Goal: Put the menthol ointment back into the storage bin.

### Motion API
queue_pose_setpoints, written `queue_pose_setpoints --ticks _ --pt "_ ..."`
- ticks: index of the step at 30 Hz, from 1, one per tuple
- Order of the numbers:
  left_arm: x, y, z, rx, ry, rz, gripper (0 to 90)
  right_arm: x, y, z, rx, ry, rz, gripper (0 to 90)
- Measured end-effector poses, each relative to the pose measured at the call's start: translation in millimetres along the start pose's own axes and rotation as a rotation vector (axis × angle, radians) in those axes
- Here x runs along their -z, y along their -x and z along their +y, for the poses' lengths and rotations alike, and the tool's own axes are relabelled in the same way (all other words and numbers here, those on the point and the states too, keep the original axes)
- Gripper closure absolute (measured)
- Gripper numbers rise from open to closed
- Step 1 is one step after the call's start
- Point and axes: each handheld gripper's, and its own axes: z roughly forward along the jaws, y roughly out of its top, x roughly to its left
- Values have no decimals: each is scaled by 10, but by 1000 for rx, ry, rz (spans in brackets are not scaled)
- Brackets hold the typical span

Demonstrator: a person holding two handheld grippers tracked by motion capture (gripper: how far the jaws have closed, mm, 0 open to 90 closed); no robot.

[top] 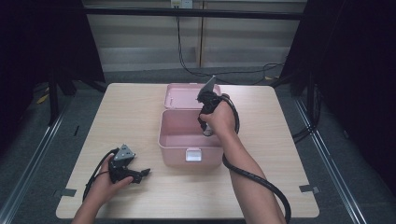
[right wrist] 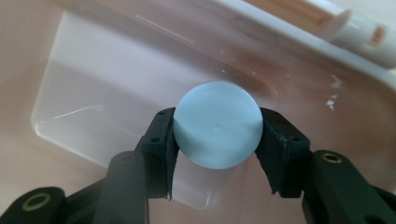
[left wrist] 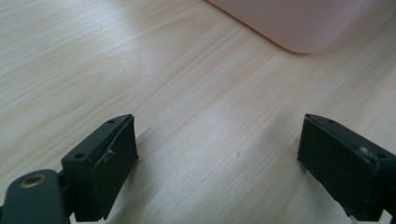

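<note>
Pale blue round cap [right wrist: 217, 124] clamped in right hand-held gripper [right wrist: 217, 140] inside pink box [top: 173, 140].

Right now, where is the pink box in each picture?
High view: the pink box sits mid-table, lid open, right gripper reaching in.
Left gripper view: its rounded corner is at the top right.
Right gripper view: its inside floor lies behind the blue round thing.
Shared landmark: the box's pink wall.

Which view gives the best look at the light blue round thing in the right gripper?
The right gripper view: the blue round thing sits large between the fingers. In the high view it is hidden behind the hand above the pink box.
</note>
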Motion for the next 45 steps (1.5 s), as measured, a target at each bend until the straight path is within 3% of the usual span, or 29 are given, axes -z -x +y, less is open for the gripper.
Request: queue_pose_setpoints --ticks 22,45 --pt "-1 0 1 -2 0 1 110 -159 14 27 -49 41 -22 506" --pt "-2 1 1 -1 -1 -3 108 -286 20 24 -50 64 -26 504"
